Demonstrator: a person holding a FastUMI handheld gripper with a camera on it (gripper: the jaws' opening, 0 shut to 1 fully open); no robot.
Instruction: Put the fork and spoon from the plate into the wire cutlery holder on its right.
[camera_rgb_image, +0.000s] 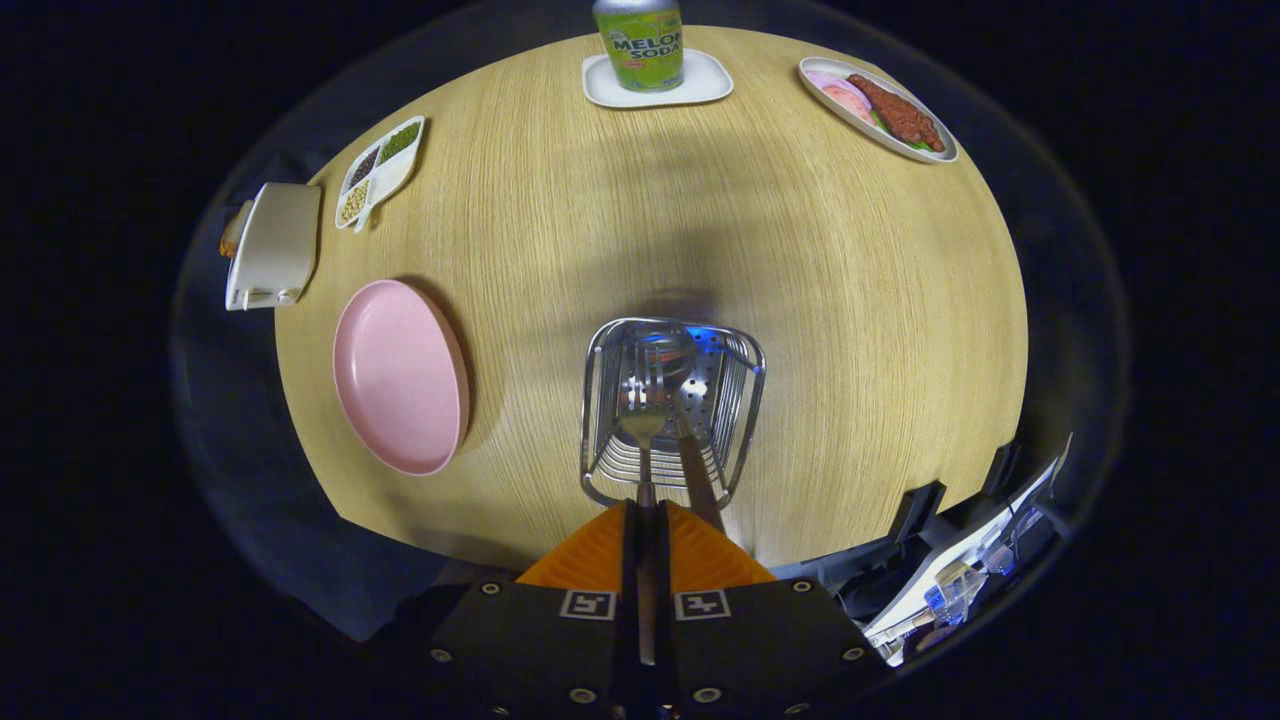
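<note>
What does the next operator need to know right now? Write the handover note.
Hand-held gripper: fingers closed on the handle of a utensil, apparently the fork, whose head hangs over the wire cutlery holder.
Second utensil, apparently the spoon: already in the holder, handle leaning toward the fingers.
Pink plate: left of the holder, nothing on it.
Done: both pieces are off the plate, one deposited.
Left: lower the held piece into the holder, open the fingers, back away.
</note>
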